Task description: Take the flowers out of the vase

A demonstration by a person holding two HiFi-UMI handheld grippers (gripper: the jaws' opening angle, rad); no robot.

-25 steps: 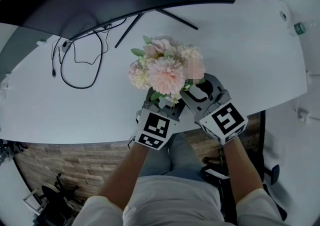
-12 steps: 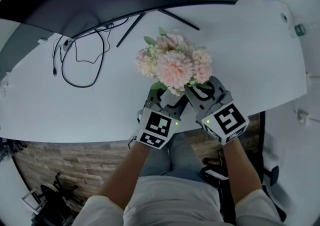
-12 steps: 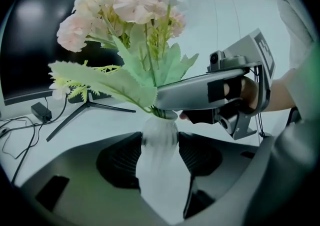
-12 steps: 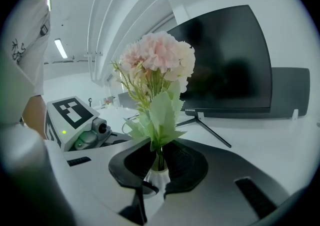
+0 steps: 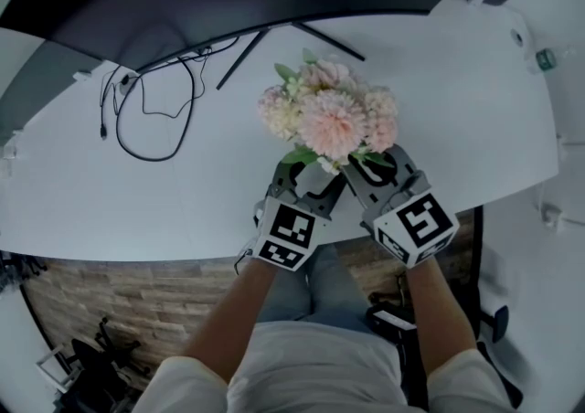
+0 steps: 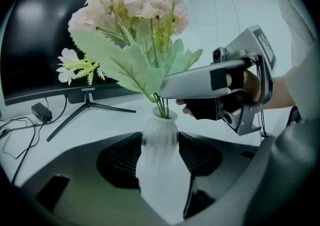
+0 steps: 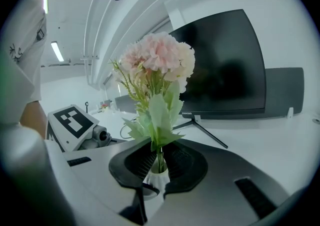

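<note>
**Entry: change since a moment ago.** My right gripper (image 7: 159,162) has just been closing from a wide spread down to a narrow gap, with the green stems (image 7: 159,156) between its pads. In the head view the flowers (image 5: 334,114) now sit slightly further up and to the right than a second ago. Both grippers stay tucked beneath the blooms. I judge that the grasp is now made and the pull-out is what remains. The stems are still seated in the vase (image 6: 160,140), so nothing has been extracted yet.

**Entry: right fingers.** Nearly together, pinching the bundle of stems just above the vase mouth. The leaves fan out directly over the pads. The white rim shows just below the pinch.

**Entry: left fingers.** My left gripper (image 6: 160,154) is clamped on the vase, one ribbed pad on each side of its white ribbed body. It is serving as the anchor. From its view the right gripper reaches in across the neck.

**Entry: location of task item.** The pink and cream artificial bouquet stands upright in the vase. The vase is at the near edge of the white table (image 5: 457,82), between my two grippers.

**Entry: surroundings.** A dark curved monitor (image 7: 225,65) stands on its stand behind. A looped black cable (image 5: 151,119) lies well apart, to the left.
</note>
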